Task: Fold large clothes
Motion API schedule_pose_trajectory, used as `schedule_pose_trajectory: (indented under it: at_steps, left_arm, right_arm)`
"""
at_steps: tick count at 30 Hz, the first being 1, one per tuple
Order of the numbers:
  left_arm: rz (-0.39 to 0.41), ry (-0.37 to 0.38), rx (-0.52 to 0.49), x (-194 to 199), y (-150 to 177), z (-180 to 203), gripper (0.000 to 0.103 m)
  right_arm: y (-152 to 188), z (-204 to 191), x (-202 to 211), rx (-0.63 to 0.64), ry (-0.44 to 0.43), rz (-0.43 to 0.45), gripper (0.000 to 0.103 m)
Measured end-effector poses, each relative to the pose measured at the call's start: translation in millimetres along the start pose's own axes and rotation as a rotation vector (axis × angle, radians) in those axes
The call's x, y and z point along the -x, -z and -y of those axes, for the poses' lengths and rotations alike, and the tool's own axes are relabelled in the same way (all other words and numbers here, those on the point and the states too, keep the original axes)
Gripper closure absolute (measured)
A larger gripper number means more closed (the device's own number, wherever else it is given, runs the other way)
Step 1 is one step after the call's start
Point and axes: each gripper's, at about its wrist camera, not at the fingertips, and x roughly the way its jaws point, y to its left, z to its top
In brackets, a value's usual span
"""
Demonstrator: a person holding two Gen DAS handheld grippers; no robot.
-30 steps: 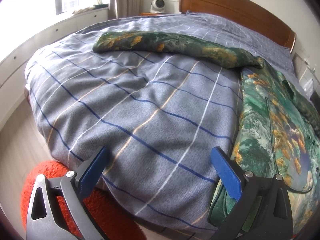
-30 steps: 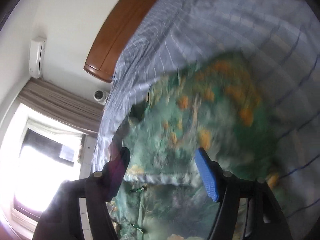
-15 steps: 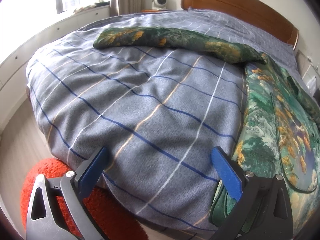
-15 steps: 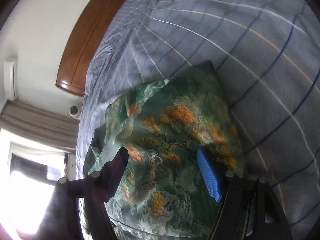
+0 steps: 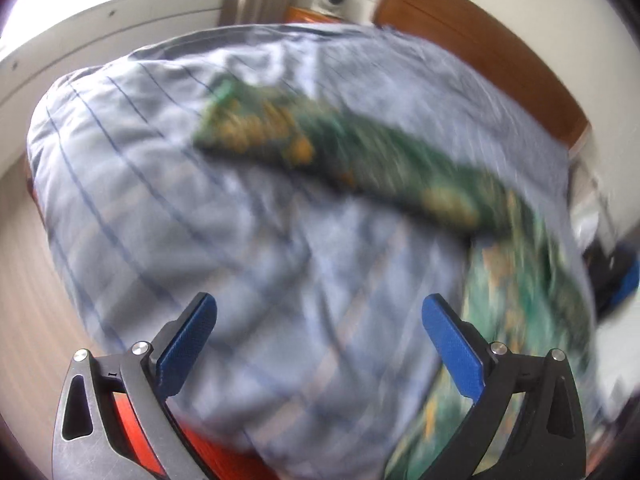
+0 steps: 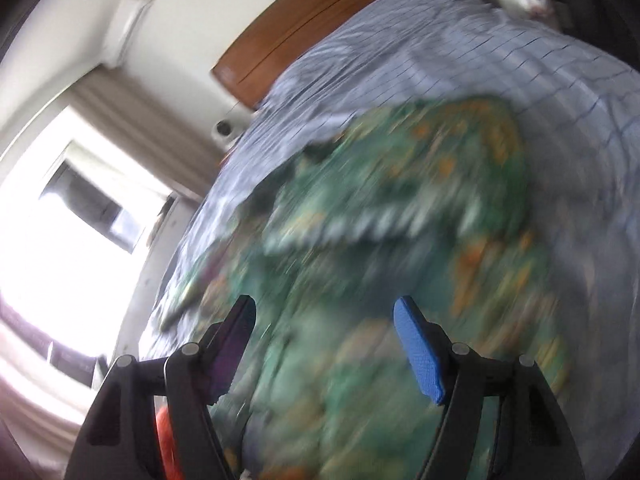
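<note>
Both views are smeared with motion blur, so we note only coarse facts. In the left wrist view the left hand-held gripper (image 5: 318, 344) has its blue pads spread wide with nothing between them; it hangs over the near edge of the bed (image 5: 168, 184), whose grey-blue checked cover fills the middle of the frame. The green and orange printed garment (image 5: 360, 152) lies on that cover: one long sleeve runs as a band from upper centre toward the right, and the body drops down the right side of the frame. We judge it is laid out flat on the bed because a broad soft surface lets a large piece be spread before folding. In the right wrist view the right hand-held gripper (image 6: 324, 344) is also spread and empty, hanging above the garment's body, which fills the centre and lower frame; whether it touches the cloth we cannot tell. The wooden headboard (image 6: 320, 28) sits at upper centre. An orange rug (image 5: 224, 452) shows at the lower left, under the bed's edge. No grasp taken yet; the fold appears barely begun.
</note>
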Motion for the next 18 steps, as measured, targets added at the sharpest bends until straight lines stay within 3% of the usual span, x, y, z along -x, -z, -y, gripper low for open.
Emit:
schedule_pose_trajectory:
  at_steps: [3,6,8,12,14,16,18]
  left_arm:
    - [-0.015,-0.012,0.096,-27,-53,-27,0.001]
    - [-0.051,-0.025,0.153,-63,-87,-41,0.001]
    - [-0.046,-0.058,0.21,-80,-97,-51,0.002]
    - [-0.033,-0.05,0.345,-103,-106,-66,0.007]
    - [-0.015,-0.088,0.393,-109,-106,-71,0.028]
    - [-0.007,-0.159,0.395,-112,-105,-76,0.076]
    - [0.004,-0.192,0.392,-107,-104,-81,0.092]
  right_arm:
    - [45,-30,2,0.041,-0.024,0.001,0.032]
    - [79,-56,-7,0.072,-0.022,-0.016,0.032]
    - [96,-70,-17,0.077,-0.044,-0.06,0.032]
    - [121,-96,-31,0.145,-0.049,-0.142,0.032]
    - [133,-106,-38,0.168,-0.058,-0.181,0.032]
    - [139,-111,-41,0.176,-0.066,-0.199,0.032]
    - [146,-116,-45,0.192,-0.063,-0.212,0.032]
